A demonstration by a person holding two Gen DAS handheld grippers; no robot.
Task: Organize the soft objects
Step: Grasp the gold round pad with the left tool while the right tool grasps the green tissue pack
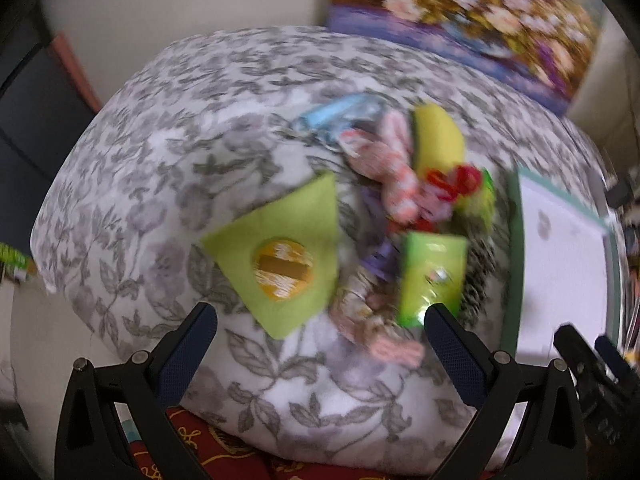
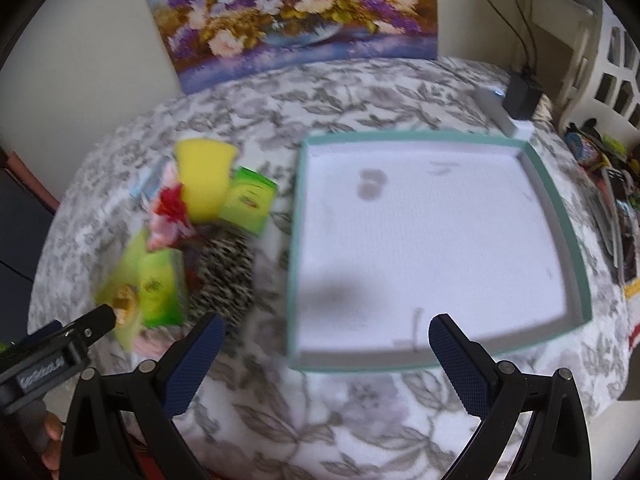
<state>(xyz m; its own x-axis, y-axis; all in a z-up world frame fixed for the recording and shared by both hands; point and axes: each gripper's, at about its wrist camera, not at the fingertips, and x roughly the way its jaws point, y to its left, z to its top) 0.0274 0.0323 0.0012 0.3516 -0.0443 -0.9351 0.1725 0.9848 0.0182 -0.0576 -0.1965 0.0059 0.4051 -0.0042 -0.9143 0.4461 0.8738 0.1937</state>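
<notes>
Lying blurred on the floral cloth (image 1: 248, 92), bright soft objects (image 1: 404, 208) face each spread, empty gripper (image 1: 320, 316).

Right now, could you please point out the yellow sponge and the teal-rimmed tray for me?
yellow sponge (image 2: 205, 178): right wrist view, middle of its face.
teal-rimmed tray (image 2: 558, 204): right wrist view, its right rim.

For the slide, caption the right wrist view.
Open right gripper above an empty tray, soft pile at left.

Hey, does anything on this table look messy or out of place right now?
Yes. The soft items sit in a jumbled, overlapping heap on the floral cloth, beside the tray instead of in it. The tray holds nothing, only faint smudges. Nothing looks spilled or torn.
</notes>
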